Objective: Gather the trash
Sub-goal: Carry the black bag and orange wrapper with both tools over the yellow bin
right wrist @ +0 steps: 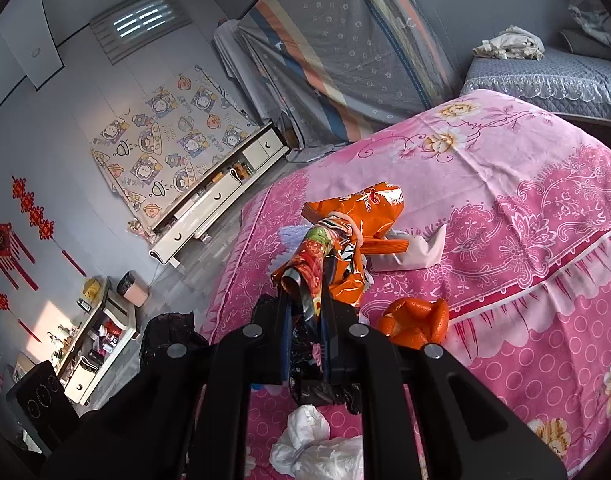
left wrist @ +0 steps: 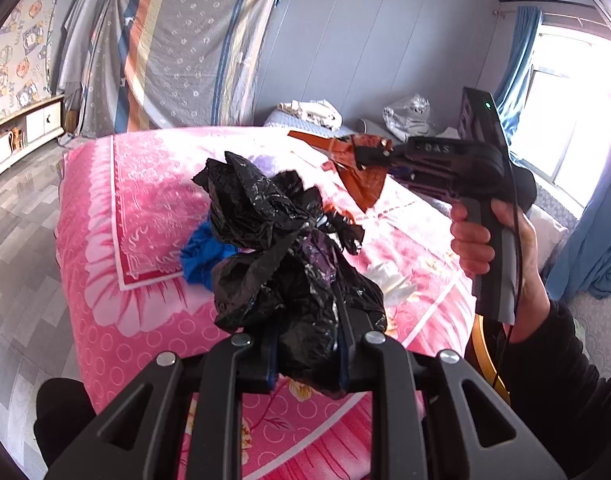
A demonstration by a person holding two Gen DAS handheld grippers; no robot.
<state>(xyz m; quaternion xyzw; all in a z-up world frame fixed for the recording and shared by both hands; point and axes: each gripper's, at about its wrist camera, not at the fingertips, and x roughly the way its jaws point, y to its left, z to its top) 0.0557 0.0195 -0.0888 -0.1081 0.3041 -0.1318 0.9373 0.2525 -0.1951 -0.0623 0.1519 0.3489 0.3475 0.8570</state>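
Observation:
In the left wrist view my left gripper (left wrist: 305,248) is shut on a crumpled black plastic bag (left wrist: 265,216), held up above the pink bedcover (left wrist: 145,184). To the right, a hand holds my right gripper (left wrist: 369,154), shut on a crinkled orange snack wrapper (left wrist: 365,184). In the right wrist view the right gripper (right wrist: 307,280) clamps that colourful wrapper (right wrist: 337,272) between its fingers, lifted off the bed (right wrist: 525,200). More litter lies there: an orange snack bag (right wrist: 369,208), orange peel (right wrist: 415,320), a white tissue (right wrist: 421,252) and a white plastic bag (right wrist: 317,448).
A blue scrap (left wrist: 203,260) and white plastic (left wrist: 389,280) lie on the bed under the black bag. A striped mattress (left wrist: 185,48) leans on the far wall. A low white cabinet (right wrist: 217,200) stands across the tiled floor. A small pink bin (right wrist: 133,290) sits on the floor.

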